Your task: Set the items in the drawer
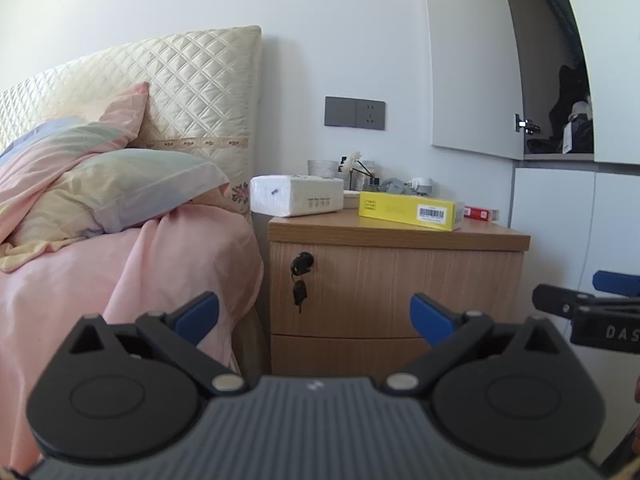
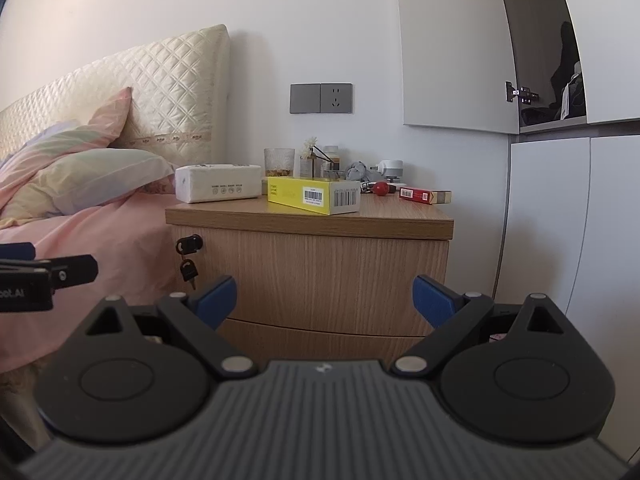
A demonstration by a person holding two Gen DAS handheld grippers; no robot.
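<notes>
A wooden nightstand [image 1: 396, 292] [image 2: 316, 272] stands beside the bed, its top drawer [image 1: 400, 288] [image 2: 320, 276] shut, with a key [image 1: 300, 292] [image 2: 188, 270] hanging from the lock. On top lie a yellow box [image 1: 410, 211] [image 2: 312, 195], a white tissue pack [image 1: 296, 195] [image 2: 218, 183], a red packet [image 1: 480, 213] [image 2: 424, 195] and a red ball [image 2: 380, 188]. My left gripper [image 1: 314, 316] is open and empty, held in front of the drawer. My right gripper [image 2: 324, 300] is open and empty, also before the drawer; its finger shows in the left wrist view [image 1: 580, 308].
A bed with pink sheets [image 1: 120, 264] [image 2: 100, 232] and pillows lies to the left. A glass [image 2: 279, 162], small bottles and a grey plug sit at the nightstand's back. White cupboards [image 1: 560, 216] [image 2: 560, 208] stand to the right, one upper door ajar.
</notes>
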